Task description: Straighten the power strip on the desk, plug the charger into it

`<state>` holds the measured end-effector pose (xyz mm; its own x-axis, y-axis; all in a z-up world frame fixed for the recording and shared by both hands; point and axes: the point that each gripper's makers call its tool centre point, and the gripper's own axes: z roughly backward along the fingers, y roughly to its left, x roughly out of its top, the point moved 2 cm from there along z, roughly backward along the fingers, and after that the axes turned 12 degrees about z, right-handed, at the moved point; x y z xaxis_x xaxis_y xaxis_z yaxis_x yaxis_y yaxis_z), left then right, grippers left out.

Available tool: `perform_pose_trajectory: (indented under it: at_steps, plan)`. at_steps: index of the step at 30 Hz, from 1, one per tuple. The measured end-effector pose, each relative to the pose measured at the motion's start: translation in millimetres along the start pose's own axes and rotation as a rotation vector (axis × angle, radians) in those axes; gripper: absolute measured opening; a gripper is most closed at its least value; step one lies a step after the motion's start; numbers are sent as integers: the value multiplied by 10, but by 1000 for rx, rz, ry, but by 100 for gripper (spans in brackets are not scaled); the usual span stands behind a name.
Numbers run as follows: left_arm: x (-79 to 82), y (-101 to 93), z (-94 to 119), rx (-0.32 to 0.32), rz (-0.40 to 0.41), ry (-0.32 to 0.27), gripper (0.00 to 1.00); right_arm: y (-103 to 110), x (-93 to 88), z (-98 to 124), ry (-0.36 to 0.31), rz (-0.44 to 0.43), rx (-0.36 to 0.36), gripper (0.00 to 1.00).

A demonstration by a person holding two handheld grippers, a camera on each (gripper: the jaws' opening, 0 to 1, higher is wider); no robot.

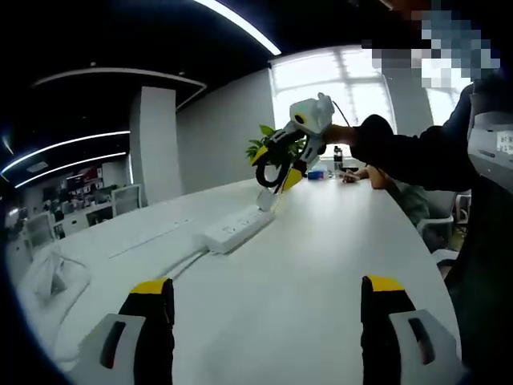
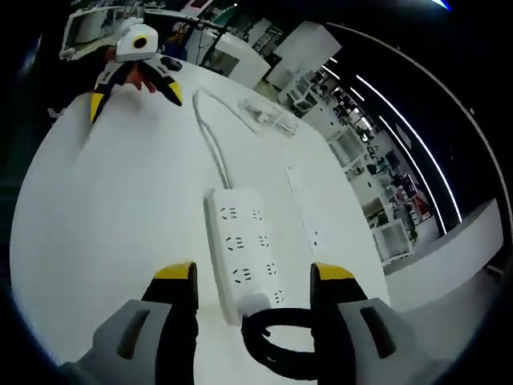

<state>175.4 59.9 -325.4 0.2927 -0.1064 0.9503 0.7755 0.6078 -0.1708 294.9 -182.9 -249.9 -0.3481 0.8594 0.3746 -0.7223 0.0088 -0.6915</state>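
on desk (image 2: 96,200): 1 pwr strip (image 2: 243,250), 1 charger (image 2: 258,303)

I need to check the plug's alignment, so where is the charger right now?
In the right gripper view the charger sits low and central between the right gripper jaws, at the near end of the power strip, its black cable looping beneath.

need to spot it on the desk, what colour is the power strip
White, matching the desk; the power strip shows best in the right gripper view.
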Motion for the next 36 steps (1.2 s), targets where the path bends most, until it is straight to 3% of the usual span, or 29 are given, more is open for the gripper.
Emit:
perform_pose_trajectory:
  at_steps: [16,26,36]
  plan:
    - [31,-37,23,1,-13,2,99,-68,151,363,-156,-115,-77,60]
    - [43,-69,-1,-6,-13,8,99,-33,91,576,-228,-211,-105,62]
    - [34,-83,-22,-7,-12,15,99,-21,-89,699,-270,-286,-136,63]
